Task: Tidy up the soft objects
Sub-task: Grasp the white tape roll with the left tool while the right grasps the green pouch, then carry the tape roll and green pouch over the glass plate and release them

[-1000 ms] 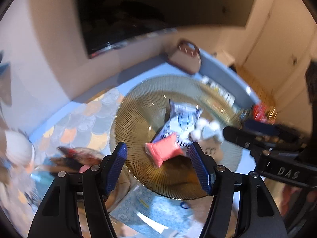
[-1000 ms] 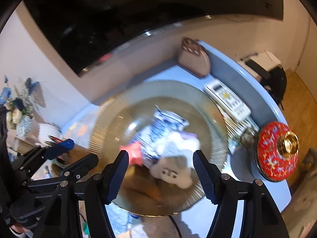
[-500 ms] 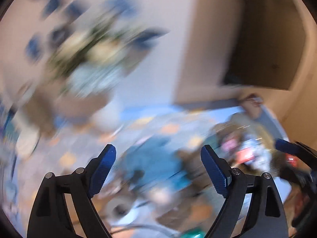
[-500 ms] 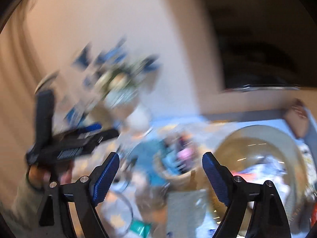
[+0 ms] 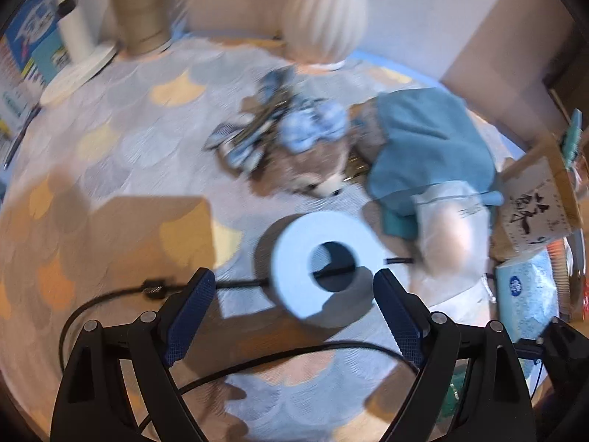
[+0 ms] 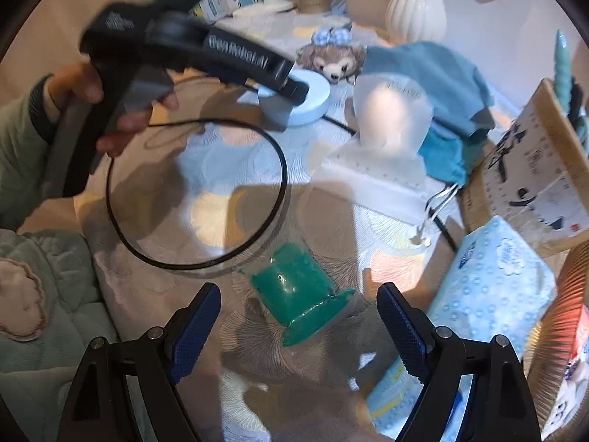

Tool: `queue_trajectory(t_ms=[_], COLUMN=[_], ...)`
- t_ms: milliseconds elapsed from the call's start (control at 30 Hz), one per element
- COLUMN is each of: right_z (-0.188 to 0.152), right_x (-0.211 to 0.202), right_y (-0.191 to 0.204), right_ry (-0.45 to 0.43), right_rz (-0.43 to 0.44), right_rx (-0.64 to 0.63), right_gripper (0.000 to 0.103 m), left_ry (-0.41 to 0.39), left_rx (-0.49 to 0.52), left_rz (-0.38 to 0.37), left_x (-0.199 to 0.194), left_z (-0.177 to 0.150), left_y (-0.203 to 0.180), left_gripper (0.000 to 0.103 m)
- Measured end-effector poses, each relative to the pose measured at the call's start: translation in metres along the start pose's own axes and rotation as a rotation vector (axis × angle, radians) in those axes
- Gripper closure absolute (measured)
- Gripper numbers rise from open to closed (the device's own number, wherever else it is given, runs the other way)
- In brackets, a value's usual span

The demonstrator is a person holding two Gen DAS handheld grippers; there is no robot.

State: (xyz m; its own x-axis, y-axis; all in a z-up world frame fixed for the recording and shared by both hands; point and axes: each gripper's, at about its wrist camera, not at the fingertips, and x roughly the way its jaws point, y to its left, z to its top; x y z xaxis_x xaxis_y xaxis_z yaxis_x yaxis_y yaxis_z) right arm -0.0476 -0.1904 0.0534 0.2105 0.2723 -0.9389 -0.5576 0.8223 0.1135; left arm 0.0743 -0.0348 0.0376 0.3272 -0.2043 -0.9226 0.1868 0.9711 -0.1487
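A brown plush bear (image 5: 313,169) with a blue checked bow lies on the patterned tablecloth; it also shows in the right wrist view (image 6: 331,60). A blue cloth (image 5: 427,140) lies right of it and shows in the right wrist view (image 6: 430,73). My left gripper (image 5: 291,316) is open and empty, just short of a pale blue ring-shaped object (image 5: 324,261). My right gripper (image 6: 298,324) is open and empty above a green soft piece (image 6: 298,305) in clear wrap. The left gripper's body (image 6: 206,51) shows in the right wrist view, held by a hand.
A white ribbed vase (image 5: 324,25) stands behind the bear. A translucent white lamp (image 6: 390,118), a tissue pack (image 6: 489,276), a wooden calendar stand (image 6: 533,169) and a gold plate's edge (image 6: 567,316) lie on the right. A black cable (image 6: 198,191) loops across the cloth.
Both grippers swung left from the gold plate with its pink and white soft items. They now look at the bear, the blue cloth and the green piece. Both stayed open.
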Motion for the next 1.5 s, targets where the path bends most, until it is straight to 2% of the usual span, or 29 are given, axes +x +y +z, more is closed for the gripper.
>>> queue_trajectory(t_ms=[200, 267, 300, 333, 367, 400, 433, 533, 800, 933, 1067, 1200, 1367, 1500], right_z=[0.002, 0.002, 0.001, 0.001, 0.001, 0.0, 0.0, 0.001, -0.001, 0.009, -0.002, -0.012, -0.011, -0.018], right_x=[0.016, 0.02, 0.022, 0.022, 0.024, 0.026, 0.028, 0.027, -0.01, -0.02, -0.038, -0.07, -0.097, -0.123], right_y=[0.011, 0.015, 0.017, 0.019, 0.022, 0.024, 0.026, 0.03, 0.013, 0.004, 0.001, -0.009, -0.033, -0.047], right_ry=[0.02, 0.028, 0.025, 0.017, 0.012, 0.014, 0.017, -0.009, -0.097, -0.129, -0.179, -0.253, -0.335, -0.398], right_rz=[-0.089, -0.121, -0.137, -0.15, -0.154, -0.154, -0.146, -0.139, -0.136, -0.144, -0.173, -0.175, -0.218, -0.273], right_rx=[-0.039, -0.068, -0.081, -0.096, -0.106, -0.115, -0.116, -0.112, -0.055, -0.034, -0.021, 0.052, 0.14, 0.194], right_gripper=[0.017, 0.018, 0.018, 0.022, 0.026, 0.042, 0.049, 0.053, 0.055, 0.055, 0.055, 0.055, 0.055, 0.055], left_ry=[0.033, 0.02, 0.006, -0.013, -0.031, -0.036, -0.04, -0.045, -0.086, -0.104, -0.154, -0.197, -0.244, -0.307], left_rx=[0.105, 0.149, 0.161, 0.168, 0.169, 0.168, 0.166, 0.142, 0.134, 0.166, 0.214, 0.254, 0.276, 0.307], left_rz=[0.021, 0.047, 0.048, 0.047, 0.056, 0.063, 0.061, 0.044, 0.043, 0.051, 0.036, 0.035, 0.012, 0.031], left_x=[0.014, 0.019, 0.02, 0.018, 0.017, 0.018, 0.018, 0.016, -0.004, -0.016, -0.038, -0.058, -0.082, -0.099], left_z=[0.005, 0.002, 0.0, -0.002, -0.003, -0.004, -0.004, -0.002, 0.003, 0.006, 0.013, 0.021, 0.028, 0.035], left_y=[-0.03, -0.037, -0.04, -0.042, -0.044, -0.044, -0.044, -0.04, -0.036, -0.046, -0.061, -0.073, -0.084, -0.098], left_gripper=[0.016, 0.019, 0.028, 0.038, 0.037, 0.038, 0.038, 0.039, 0.039, 0.039, 0.039, 0.039, 0.039, 0.039])
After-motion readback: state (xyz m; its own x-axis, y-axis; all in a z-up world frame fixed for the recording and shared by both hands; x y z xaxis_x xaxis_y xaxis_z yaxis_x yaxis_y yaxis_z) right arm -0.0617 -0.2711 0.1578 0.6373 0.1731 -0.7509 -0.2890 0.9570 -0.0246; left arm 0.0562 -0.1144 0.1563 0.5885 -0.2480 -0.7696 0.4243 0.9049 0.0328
